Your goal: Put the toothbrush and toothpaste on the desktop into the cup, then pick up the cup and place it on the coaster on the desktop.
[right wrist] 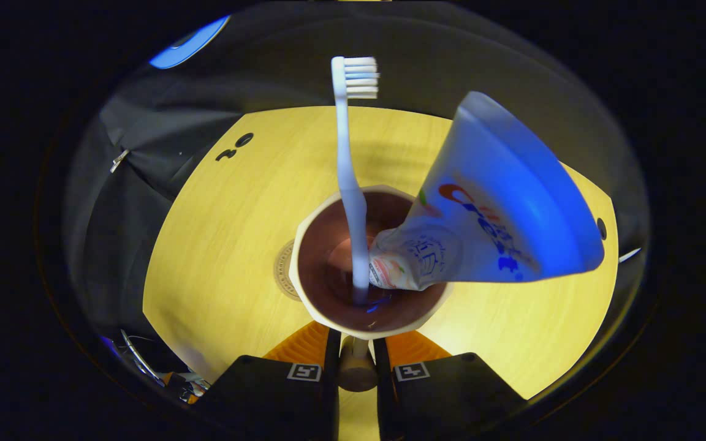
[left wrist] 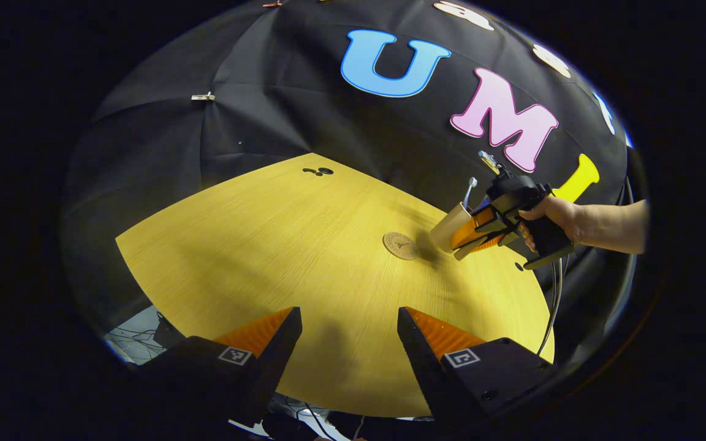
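The right tool (right wrist: 356, 352) is pinched shut on the cup's handle, both fingers pressed to it, w/ the cup (right wrist: 368, 263) held off the desk (right wrist: 230, 233) and tipped a bit. From the left gripper view the cup (left wrist: 449, 228) hangs just beside the coaster (left wrist: 401, 245), on its right, not touching it. Inside the cup: a toothbrush (right wrist: 350, 177), handle end down, long axis running straight up out of the mouth, bristles at top facing right; and a toothpaste tube (right wrist: 494, 208), narrow end down in the cup, wide crimped end fanning up and to the right. There's writing on the tube (too warped to make out properly). A hand (left wrist: 558, 214) grips the right tool. The left tool (left wrist: 348, 343) is spread wide, nothing between its fingers, low over the near desk, well apart from the coaster.
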A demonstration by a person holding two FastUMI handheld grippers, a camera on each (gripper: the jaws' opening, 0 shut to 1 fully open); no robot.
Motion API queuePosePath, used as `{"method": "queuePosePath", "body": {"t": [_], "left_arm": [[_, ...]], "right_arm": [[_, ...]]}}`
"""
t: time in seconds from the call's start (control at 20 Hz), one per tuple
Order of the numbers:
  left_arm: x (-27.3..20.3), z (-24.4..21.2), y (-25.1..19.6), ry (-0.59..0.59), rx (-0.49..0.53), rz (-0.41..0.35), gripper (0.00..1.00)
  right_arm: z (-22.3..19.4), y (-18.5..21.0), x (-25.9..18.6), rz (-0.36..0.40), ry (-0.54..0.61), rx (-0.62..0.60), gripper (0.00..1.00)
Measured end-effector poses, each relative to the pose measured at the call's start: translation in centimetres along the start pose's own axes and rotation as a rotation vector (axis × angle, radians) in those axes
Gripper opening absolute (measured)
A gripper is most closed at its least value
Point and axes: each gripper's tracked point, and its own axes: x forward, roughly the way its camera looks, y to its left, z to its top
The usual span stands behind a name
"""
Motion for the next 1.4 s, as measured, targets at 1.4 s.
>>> {"method": "queuePosePath", "body": {"t": [1.4], "left_arm": [[-3.6,0.4,5.0,-0.023,-0.048,0.047,0.98]], "right_arm": [[-0.4,6.9,3.5,-0.055,0.048,-0.115,0.36]]}}
